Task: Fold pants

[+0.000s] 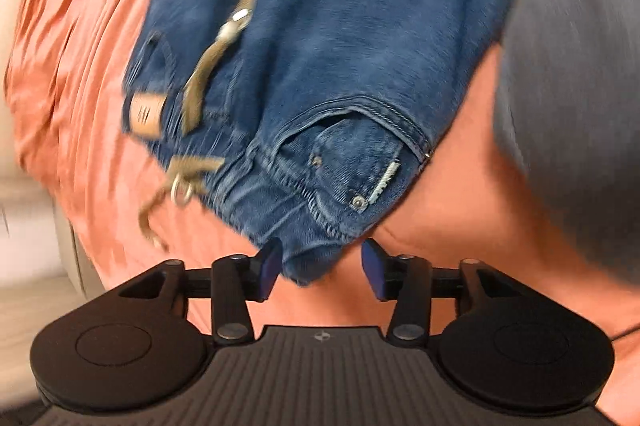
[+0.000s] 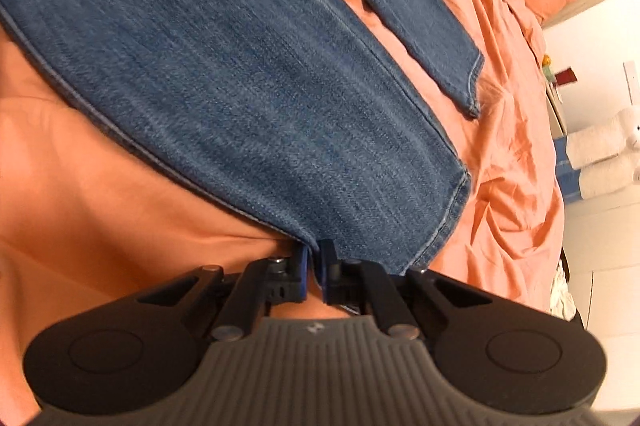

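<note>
The left tongs (image 1: 320,266) are spread, with the waistband corner of the jeans (image 1: 340,46) lying between the blue pads (image 1: 269,266) but not yet pinched. The right tongs (image 2: 314,266) are pressed together on the hem of the nearer leg (image 2: 240,86), at six o'clock. The jeans lie spread on an orange bedsheet (image 2: 100,206). Denim is judged heavy, limp and grippy; thick seams and hems are the best holds. A tan belt (image 1: 224,42) trails loose toward eight o'clock and may snag. A grey cloth (image 1: 572,66) lies at three o'clock.
</note>
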`<action>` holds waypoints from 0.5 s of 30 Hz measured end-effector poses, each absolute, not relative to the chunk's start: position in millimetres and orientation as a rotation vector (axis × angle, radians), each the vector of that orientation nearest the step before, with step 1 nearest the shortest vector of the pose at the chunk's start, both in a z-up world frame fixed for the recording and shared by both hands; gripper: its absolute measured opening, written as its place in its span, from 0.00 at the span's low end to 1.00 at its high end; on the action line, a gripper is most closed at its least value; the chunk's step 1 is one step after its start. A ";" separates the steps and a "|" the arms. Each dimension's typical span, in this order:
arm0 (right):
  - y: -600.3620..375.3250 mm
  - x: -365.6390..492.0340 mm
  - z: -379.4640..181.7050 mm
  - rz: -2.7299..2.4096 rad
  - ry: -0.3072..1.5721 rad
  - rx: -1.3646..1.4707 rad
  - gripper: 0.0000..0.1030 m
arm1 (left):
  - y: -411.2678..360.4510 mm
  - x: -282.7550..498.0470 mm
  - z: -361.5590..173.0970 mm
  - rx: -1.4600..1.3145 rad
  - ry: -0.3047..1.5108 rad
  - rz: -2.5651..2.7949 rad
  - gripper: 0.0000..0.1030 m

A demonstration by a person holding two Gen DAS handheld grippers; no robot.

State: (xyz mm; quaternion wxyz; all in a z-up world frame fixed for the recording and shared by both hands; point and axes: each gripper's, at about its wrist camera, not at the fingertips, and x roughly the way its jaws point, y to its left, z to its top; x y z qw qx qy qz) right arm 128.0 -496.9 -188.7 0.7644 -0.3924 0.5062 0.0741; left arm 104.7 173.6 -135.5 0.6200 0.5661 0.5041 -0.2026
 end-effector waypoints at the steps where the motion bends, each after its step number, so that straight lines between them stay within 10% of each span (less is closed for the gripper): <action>1: -495.8 130.6 -189.5 0.151 1.113 -0.848 0.00 | 174.5 101.9 -142.4 1.347 1.127 -0.495 0.55; 10: -488.2 148.3 -197.5 0.078 1.206 -0.854 0.00 | 192.3 100.1 -184.0 1.419 1.029 -0.616 0.57; 15: -485.7 143.8 -197.6 0.035 1.203 -0.868 0.00 | 200.1 111.3 -173.5 1.212 1.017 -0.505 0.28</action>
